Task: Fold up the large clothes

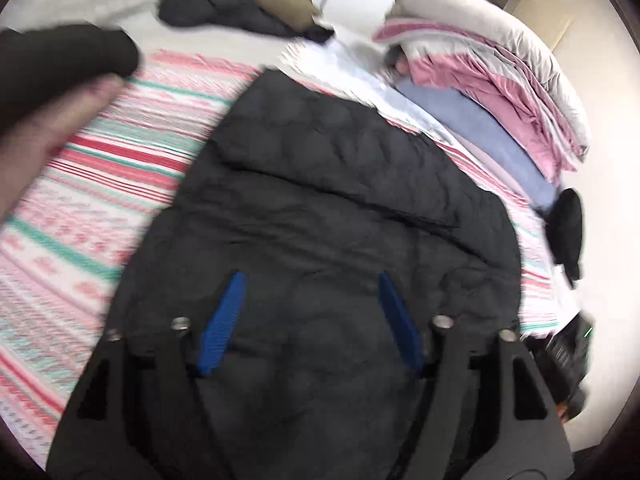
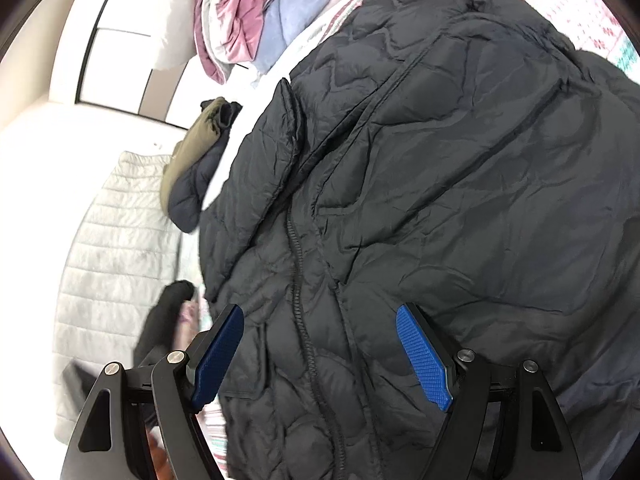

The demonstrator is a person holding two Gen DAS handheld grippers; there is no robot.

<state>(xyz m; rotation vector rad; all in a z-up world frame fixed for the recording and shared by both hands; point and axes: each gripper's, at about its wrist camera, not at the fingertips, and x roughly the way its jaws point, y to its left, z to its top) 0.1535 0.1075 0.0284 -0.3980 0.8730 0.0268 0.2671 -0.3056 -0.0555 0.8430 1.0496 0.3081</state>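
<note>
A: Where's the jacket (image 2: 420, 184)?

B: Spread on the striped sheet (image 1: 100, 184), zip up, the quilted black fabric filling most of both views. Its zip (image 2: 298, 280) runs between the right gripper's fingers.

A: And the grippers?

B: The right gripper (image 2: 320, 356) hangs over the jacket with its blue pads (image 2: 424, 356) wide apart, nothing between them but the fabric beneath. The left gripper (image 1: 312, 320) is likewise spread, over the jacket too. That view is blurred, so I can't tell if either touches the cloth.

A: What lies beside the jacket?

B: Past its far edge, a folded pile of bedding (image 1: 500, 92), pink, grey and blue. Near its collar side, a dark bundle with a tan lining (image 1: 248, 4), and a pale quilted garment (image 2: 116, 256). A hand (image 1: 52, 128) in a black sleeve shows beside the jacket over the sheet.
</note>
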